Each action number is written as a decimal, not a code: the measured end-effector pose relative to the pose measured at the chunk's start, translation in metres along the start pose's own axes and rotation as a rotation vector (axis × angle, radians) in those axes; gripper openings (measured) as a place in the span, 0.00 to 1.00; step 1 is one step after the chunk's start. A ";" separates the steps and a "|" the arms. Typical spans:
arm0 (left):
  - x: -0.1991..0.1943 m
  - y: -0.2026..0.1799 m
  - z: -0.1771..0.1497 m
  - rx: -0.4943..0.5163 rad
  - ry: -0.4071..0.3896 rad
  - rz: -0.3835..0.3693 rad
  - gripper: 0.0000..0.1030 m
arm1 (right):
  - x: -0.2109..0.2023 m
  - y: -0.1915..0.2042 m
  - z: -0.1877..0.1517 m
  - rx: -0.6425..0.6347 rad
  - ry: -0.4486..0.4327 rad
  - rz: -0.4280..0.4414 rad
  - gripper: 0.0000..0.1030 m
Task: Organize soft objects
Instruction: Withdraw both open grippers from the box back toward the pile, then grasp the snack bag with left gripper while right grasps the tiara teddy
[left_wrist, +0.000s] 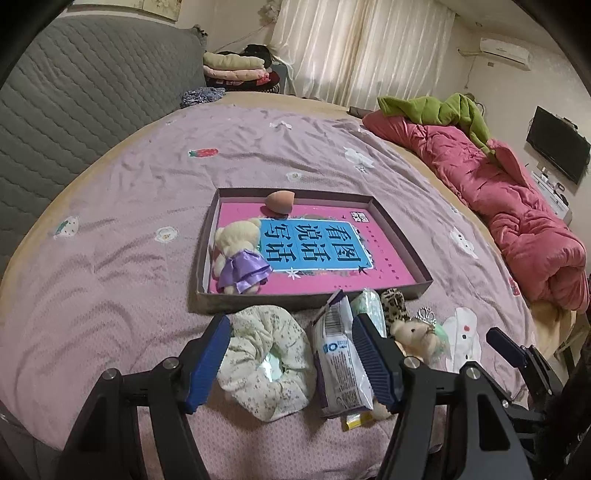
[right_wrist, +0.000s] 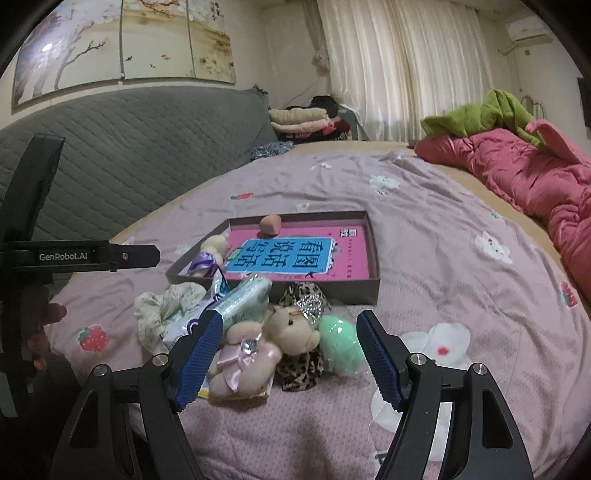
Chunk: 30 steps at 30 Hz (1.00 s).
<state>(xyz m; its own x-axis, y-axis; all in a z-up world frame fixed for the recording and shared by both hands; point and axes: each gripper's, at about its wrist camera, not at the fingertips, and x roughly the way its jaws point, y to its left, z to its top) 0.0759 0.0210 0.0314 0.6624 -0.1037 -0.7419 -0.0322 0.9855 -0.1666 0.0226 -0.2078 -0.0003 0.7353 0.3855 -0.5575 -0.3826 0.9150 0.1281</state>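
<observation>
On the lilac bedsheet (left_wrist: 122, 229), in the left wrist view, the left gripper (left_wrist: 291, 360) is seen with its jaws spread wide and nothing is held. Between its blue pads a cream floral scrunchie (left_wrist: 264, 363) lies at the left side, and a white tissue packet (left_wrist: 341, 363) stands just beside it, close to the right pad. At 12 o'clock from the scrunchie, a shallow box (left_wrist: 400, 229) with a pink printed floor is placed. Inside it, a bear in a purple dress (left_wrist: 240, 256) lies at the left wall, and a peach makeup sponge (left_wrist: 279, 203) rests near the far wall.

In the right wrist view the right gripper (right_wrist: 288, 360) is also opened wide and empty. Between its pads a small bear with a pink bow (right_wrist: 258, 350) is found, on top of a leopard-print cloth (right_wrist: 301, 363). A little silver crown (right_wrist: 314, 304) is seen at the head of the bear. At 3 o'clock from the bear, touching it, a mint green sponge (right_wrist: 340, 343) lies. A pale green wrapped packet (right_wrist: 245, 297) leans at 11 o'clock from the bear. At the far right, a pink quilt (right_wrist: 532, 181) is bunched on the bed, well apart from the pile.
</observation>
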 end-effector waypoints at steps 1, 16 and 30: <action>0.000 0.000 -0.001 0.001 0.004 -0.003 0.66 | 0.001 0.000 -0.001 0.004 0.008 -0.001 0.74; -0.004 -0.002 -0.007 0.016 0.004 -0.013 0.66 | 0.020 0.010 -0.012 0.015 0.131 0.097 0.74; 0.016 -0.031 -0.026 0.082 0.072 -0.048 0.66 | 0.052 -0.002 -0.023 0.098 0.222 0.168 0.58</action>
<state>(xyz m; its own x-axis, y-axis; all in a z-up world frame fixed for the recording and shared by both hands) 0.0678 -0.0144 0.0081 0.6061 -0.1576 -0.7797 0.0617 0.9865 -0.1514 0.0486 -0.1929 -0.0482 0.5220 0.5066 -0.6861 -0.4250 0.8520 0.3058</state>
